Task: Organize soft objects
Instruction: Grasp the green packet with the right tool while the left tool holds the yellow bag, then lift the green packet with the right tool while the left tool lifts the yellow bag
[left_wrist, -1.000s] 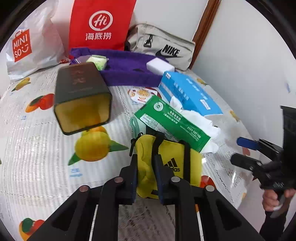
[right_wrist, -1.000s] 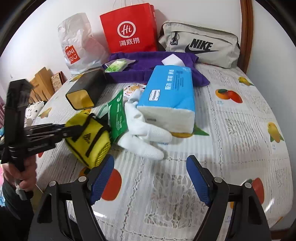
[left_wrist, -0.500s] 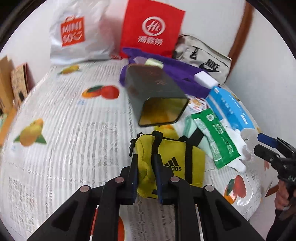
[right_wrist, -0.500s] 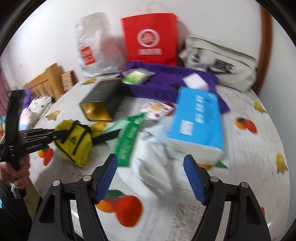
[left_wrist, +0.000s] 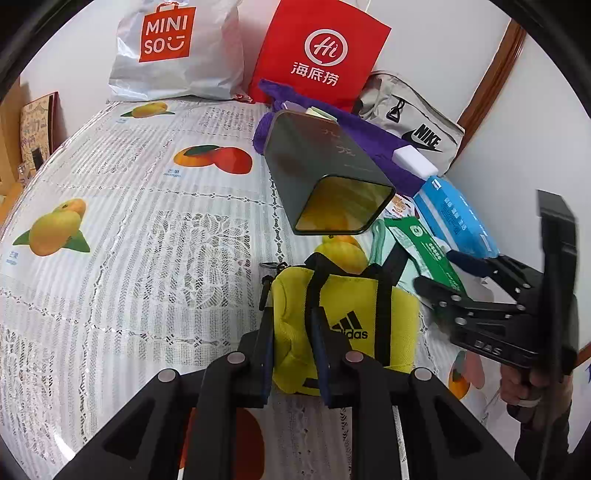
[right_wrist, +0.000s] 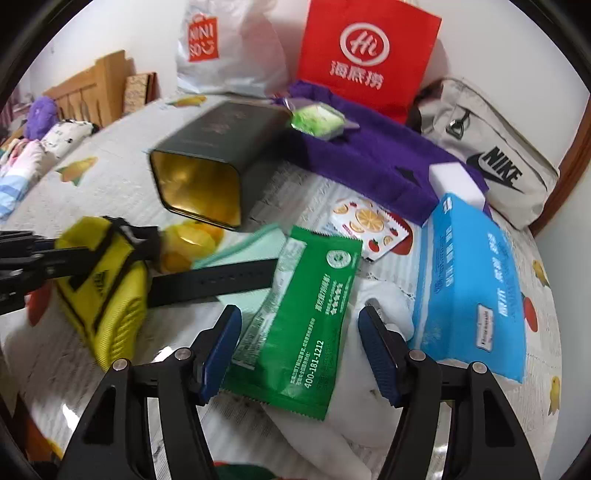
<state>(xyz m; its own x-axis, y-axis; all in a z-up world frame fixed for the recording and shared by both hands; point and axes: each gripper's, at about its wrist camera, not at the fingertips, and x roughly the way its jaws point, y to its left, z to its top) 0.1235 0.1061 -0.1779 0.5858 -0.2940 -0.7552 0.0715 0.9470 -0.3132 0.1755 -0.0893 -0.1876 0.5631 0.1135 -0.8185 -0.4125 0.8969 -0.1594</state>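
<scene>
My left gripper (left_wrist: 291, 343) pinches the near end of the yellow bag (left_wrist: 343, 325) on the tabletop (left_wrist: 147, 221), its jaws easing apart. My right gripper (right_wrist: 299, 350) straddles the green packet (right_wrist: 303, 317), jaws closing, not yet touching. White cloth (right_wrist: 373, 306) lies mostly hidden beneath the packet; the bag blurs in the right view.

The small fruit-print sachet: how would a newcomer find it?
Start at the open dark green metal tin lying on its side. Right of it, the flat white sachet lies between purple cloth and green packet, alone showing orange slices and strawberries.
</scene>
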